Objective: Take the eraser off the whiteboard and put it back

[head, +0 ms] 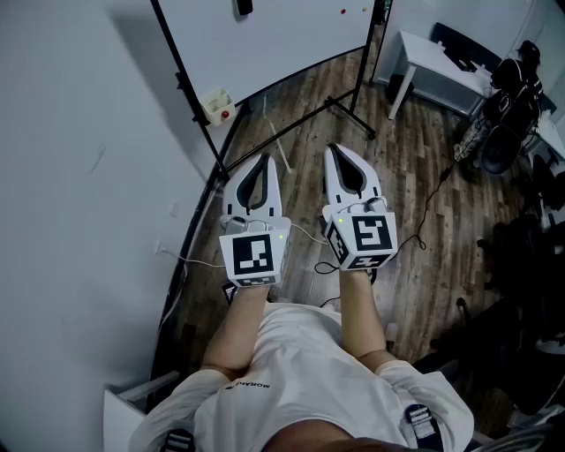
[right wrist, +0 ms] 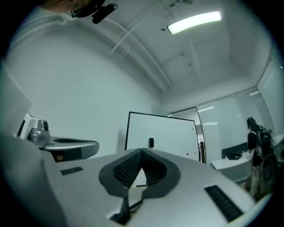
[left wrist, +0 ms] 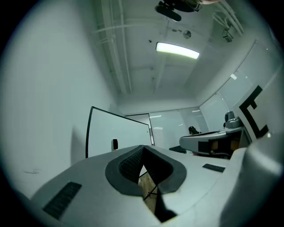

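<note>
in the head view you held the left gripper (head: 263,161) and the right gripper (head: 335,152) side by side, each with its tips together on nothing. the whiteboard (head: 274,40) stood well ahead of them, with the eraser (head: 244,7) stuck on it. in the left gripper view the jaws met at the tips, empty, and the eraser (left wrist: 115,144) sat far beyond, to their left. in the right gripper view the jaws were closed too, and the eraser (right wrist: 151,142) was well ahead, just above the tips.

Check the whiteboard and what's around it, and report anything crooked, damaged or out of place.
Nothing stands out. The eraser sits on the whiteboard, which looks intact. The left gripper and right gripper are shut, empty and short of the board.
</note>
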Motion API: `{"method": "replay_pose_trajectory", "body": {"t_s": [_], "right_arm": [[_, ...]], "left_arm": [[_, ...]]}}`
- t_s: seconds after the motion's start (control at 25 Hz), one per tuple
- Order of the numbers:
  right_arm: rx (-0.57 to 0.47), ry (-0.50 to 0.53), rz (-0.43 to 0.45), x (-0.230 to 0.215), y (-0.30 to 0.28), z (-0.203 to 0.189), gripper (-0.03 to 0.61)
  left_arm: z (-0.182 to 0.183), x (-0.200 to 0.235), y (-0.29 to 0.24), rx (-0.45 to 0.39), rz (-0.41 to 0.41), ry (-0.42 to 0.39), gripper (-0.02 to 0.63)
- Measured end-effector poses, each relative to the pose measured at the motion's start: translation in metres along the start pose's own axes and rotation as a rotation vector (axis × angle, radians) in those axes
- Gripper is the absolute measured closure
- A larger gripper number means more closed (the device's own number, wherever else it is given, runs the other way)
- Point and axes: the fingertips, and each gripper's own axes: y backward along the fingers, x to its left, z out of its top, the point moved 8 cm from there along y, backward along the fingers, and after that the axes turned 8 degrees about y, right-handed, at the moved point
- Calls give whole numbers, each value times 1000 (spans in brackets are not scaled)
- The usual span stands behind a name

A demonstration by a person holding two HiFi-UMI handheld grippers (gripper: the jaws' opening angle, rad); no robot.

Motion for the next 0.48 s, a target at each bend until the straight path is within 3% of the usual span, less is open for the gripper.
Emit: {"method": "replay_pose_trajectory", "body": {"t_s": [0.48], "right_arm": [[-30,14,17,-25,16,4,574]], "left_arm": [[2,-30,-5,-8,14,-10,612]]}}
